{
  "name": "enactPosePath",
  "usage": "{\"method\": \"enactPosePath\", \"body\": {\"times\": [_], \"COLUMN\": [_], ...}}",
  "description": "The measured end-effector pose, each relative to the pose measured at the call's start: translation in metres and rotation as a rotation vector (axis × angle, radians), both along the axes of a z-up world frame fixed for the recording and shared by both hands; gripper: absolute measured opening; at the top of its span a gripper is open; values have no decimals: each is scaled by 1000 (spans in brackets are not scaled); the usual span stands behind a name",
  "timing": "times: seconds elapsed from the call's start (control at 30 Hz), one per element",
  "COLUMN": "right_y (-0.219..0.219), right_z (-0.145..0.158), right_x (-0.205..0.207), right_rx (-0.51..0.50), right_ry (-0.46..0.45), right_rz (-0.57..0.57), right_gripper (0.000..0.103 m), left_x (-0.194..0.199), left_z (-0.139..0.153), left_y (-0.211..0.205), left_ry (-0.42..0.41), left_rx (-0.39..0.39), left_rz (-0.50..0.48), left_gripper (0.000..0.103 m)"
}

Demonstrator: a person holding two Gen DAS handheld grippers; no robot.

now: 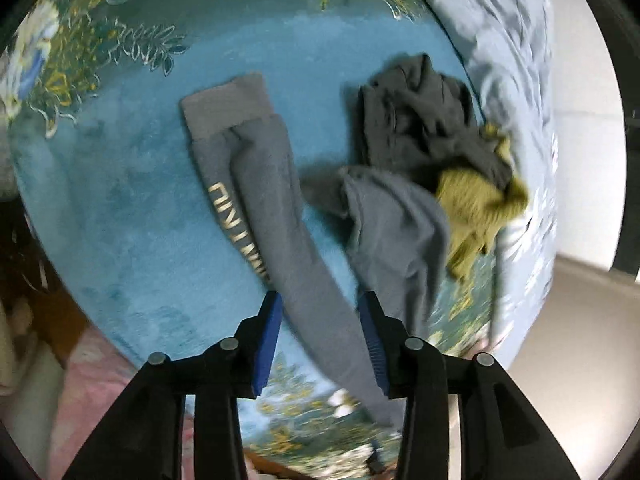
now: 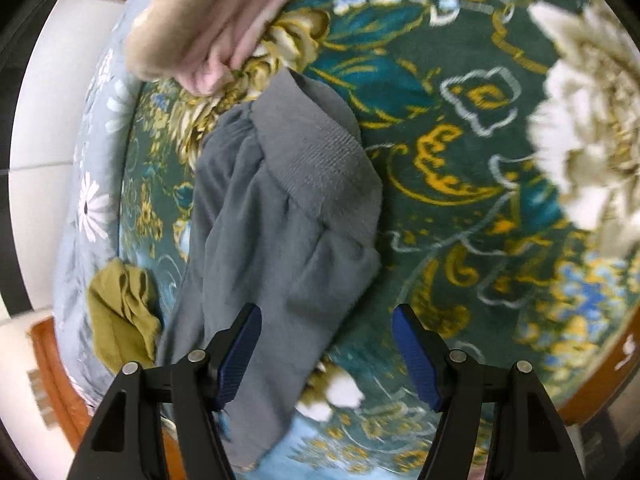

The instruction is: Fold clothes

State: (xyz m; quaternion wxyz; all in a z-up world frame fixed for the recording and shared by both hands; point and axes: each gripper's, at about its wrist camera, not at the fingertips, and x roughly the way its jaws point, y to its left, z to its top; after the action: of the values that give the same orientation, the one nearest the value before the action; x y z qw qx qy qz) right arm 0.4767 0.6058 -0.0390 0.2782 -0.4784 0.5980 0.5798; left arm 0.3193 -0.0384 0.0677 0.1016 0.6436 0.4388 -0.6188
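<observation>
Grey sweatpants [image 1: 256, 184] with gold lettering lie on a teal floral blanket [image 1: 120, 208]; one leg ends in a ribbed cuff at the far end, the other bunches to the right. My left gripper [image 1: 320, 308] is open, its fingers on either side of the near leg, above it. In the right wrist view the same grey sweatpants [image 2: 276, 216] lie crumpled, ribbed band on top. My right gripper [image 2: 326, 320] is open and empty, its left fingertip over the cloth.
A dark grey garment [image 1: 424, 116] and an olive garment [image 1: 472, 204] lie in a heap at the right, the olive one also in the right wrist view [image 2: 120, 312]. A pale blue floral quilt [image 1: 516, 80] borders the blanket. A pink-beige cloth [image 2: 216, 24] lies at the far end.
</observation>
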Motion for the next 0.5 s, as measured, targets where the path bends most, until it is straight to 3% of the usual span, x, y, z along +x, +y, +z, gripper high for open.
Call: {"method": "enactPosePath", "body": {"times": [0.1, 0.13, 0.17, 0.27, 0.37, 0.5], "right_y": [5, 6, 6, 9, 13, 20], "right_z": [-15, -18, -19, -11, 11, 32], "right_x": [-10, -14, -18, -35, -63, -136], "right_rx": [-33, -38, -41, -44, -56, -54], "right_ry": [14, 12, 11, 24, 70, 137], "right_rz": [-18, -17, -12, 11, 31, 115], "right_gripper": [39, 23, 17, 8, 7, 7], "left_x": [10, 15, 21, 31, 36, 27], "left_z": [-5, -6, -9, -14, -16, -16], "left_y": [6, 6, 7, 11, 15, 21], "left_ry": [-51, -63, -76, -107, -129, -138], "left_rx": [-47, -49, -48, -45, -42, -44], "left_rz": [-14, -4, 11, 41, 63, 66], "left_gripper": [43, 43, 43, 43, 43, 43]}}
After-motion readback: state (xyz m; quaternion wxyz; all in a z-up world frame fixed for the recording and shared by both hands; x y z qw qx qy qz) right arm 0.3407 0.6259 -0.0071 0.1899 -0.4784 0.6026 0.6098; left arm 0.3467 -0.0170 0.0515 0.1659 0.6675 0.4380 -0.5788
